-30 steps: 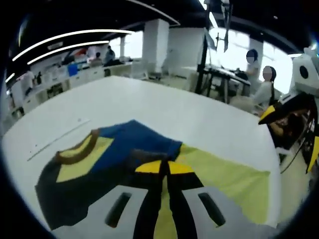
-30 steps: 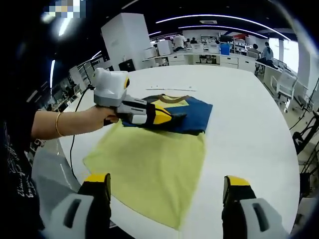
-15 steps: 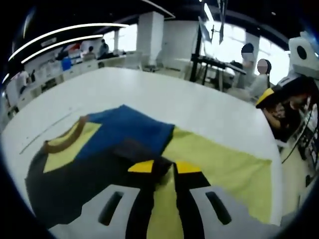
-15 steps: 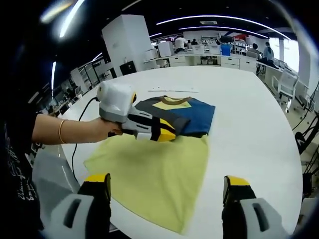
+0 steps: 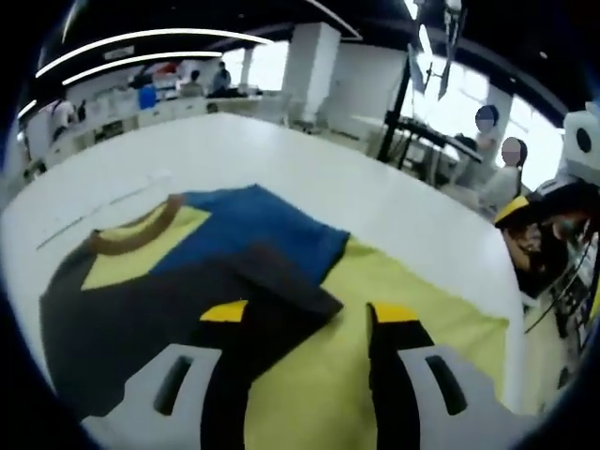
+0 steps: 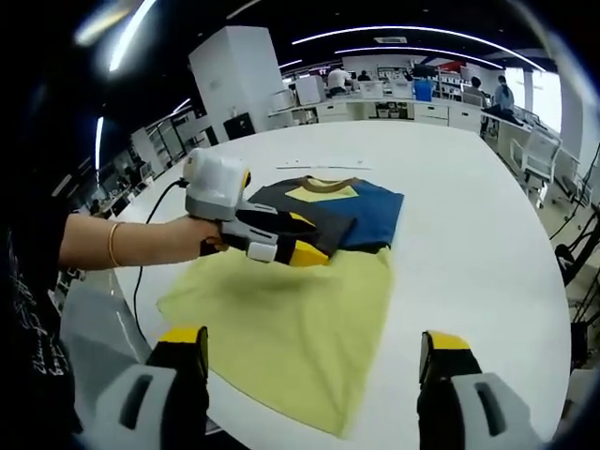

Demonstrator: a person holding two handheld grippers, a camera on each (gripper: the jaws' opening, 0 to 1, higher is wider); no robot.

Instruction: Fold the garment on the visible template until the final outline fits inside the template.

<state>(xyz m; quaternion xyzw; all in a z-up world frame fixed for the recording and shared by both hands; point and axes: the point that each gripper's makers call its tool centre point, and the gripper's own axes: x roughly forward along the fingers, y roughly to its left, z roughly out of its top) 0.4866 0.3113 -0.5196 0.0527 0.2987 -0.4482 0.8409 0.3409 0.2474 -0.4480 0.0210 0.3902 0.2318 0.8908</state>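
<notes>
A folded garment [image 6: 349, 210], dark grey and blue with a yellow chest panel and brown collar, lies on the far end of the yellow template sheet [image 6: 291, 309]. In the left gripper view the garment [image 5: 187, 281] shows a dark flap folded over its near edge, with the template [image 5: 441, 300] running off to the right. My left gripper [image 5: 309, 314] is open just above that flap with nothing between its fingers. In the right gripper view, a hand holds the left gripper [image 6: 305, 240] over the garment's near-left corner. My right gripper [image 6: 314, 339] hangs open above the template's near edge.
The round white table [image 6: 469, 234] carries a thin pale strip [image 6: 323, 167] beyond the garment. The person's forearm with a bracelet [image 6: 112, 246] reaches in from the left, and a cable [image 6: 150, 225] trails from the left gripper. Desks and people stand far behind.
The left gripper's jaws, nearly closed on the dark flap before, have spread open and the flap lies flat on the garment. The right gripper has held still.
</notes>
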